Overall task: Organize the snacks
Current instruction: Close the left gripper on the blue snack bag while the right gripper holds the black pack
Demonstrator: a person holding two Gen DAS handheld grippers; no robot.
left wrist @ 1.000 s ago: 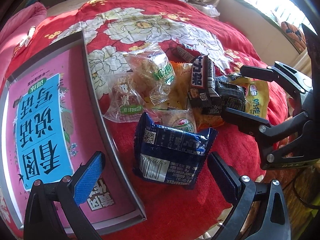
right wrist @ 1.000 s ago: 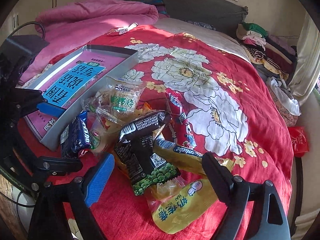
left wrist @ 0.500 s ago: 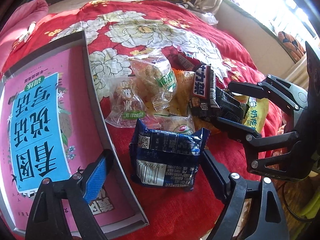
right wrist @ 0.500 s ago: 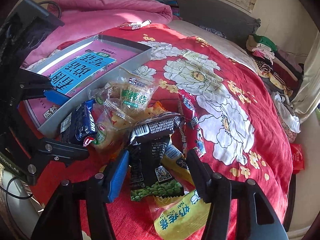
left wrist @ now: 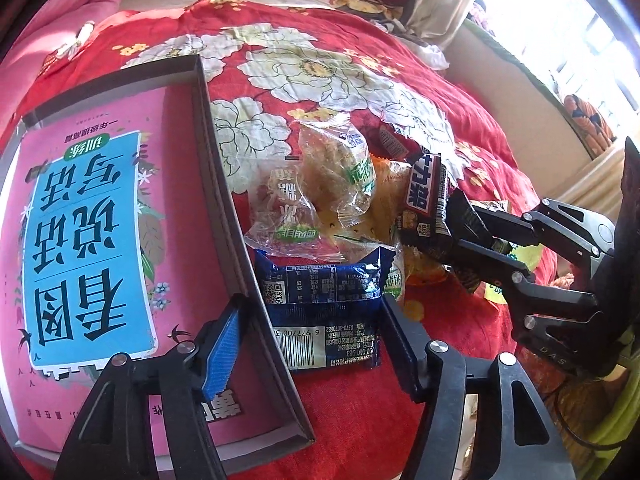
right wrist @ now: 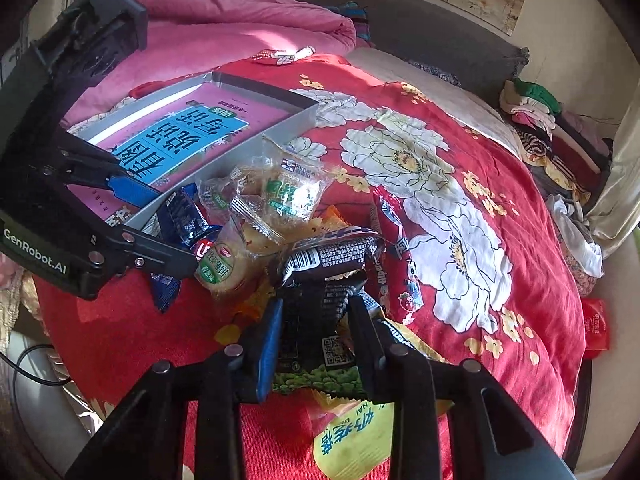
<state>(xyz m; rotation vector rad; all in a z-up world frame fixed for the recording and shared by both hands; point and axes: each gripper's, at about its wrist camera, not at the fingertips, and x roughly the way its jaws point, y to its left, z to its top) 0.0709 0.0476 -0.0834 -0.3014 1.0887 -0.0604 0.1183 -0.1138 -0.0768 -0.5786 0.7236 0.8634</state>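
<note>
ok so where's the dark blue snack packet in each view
Left wrist view: the dark blue snack packet sits low at centre, between the closing jaws of the left gripper.
Right wrist view: it shows left of centre, between the same gripper's fingers.
Shared landmark: the grey tray with the pink book, right beside the packet.

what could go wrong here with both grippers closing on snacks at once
1. The left gripper is closing on the blue packet, but its blue finger sits over the grey box's wall; it may clamp the wall too.
2. The right gripper is closing on the black packet, which lies across the yellow bag and under the dark bar; lifting could drag or spill those.
</note>
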